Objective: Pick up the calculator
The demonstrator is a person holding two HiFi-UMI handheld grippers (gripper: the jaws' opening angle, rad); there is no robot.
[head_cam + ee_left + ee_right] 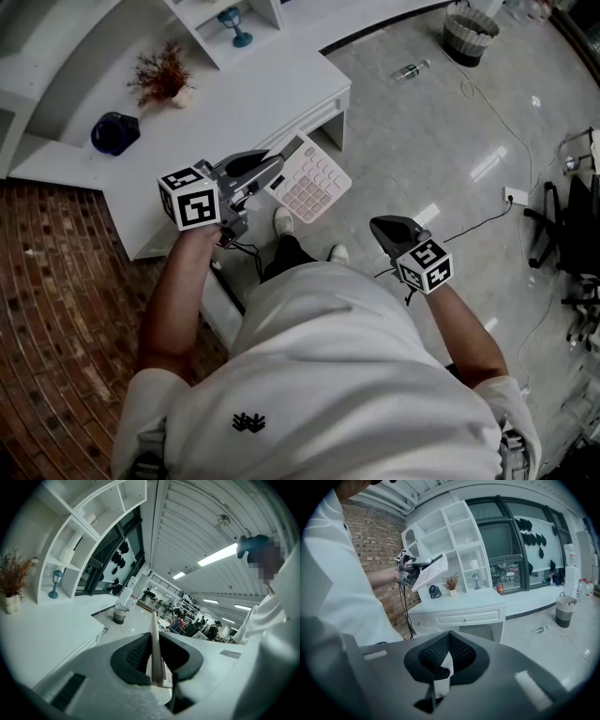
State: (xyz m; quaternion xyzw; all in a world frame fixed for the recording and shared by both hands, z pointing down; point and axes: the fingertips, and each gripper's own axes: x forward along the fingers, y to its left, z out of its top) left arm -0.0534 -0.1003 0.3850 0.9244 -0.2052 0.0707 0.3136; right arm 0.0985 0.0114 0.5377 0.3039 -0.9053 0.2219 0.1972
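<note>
Your left gripper (274, 169) pinches the calculator (314, 180), edge-on between its jaws in its own view, keys showing only from the head view. Your right gripper (380, 225) is closed, empty.

Below me the white desk (234, 103) carries a potted dried plant (161, 75) and, near it, a dark blue round thing (114, 132). On the floor I see a basket (469, 34) and a bottle (410, 70) lying near it.

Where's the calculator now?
Head view, left of middle: the calculator is clamped in the left tongs, lifted just past the corner of the white desk.

Head camera looks steeply down; 2 gripper cameras share desk (234, 103).
</note>
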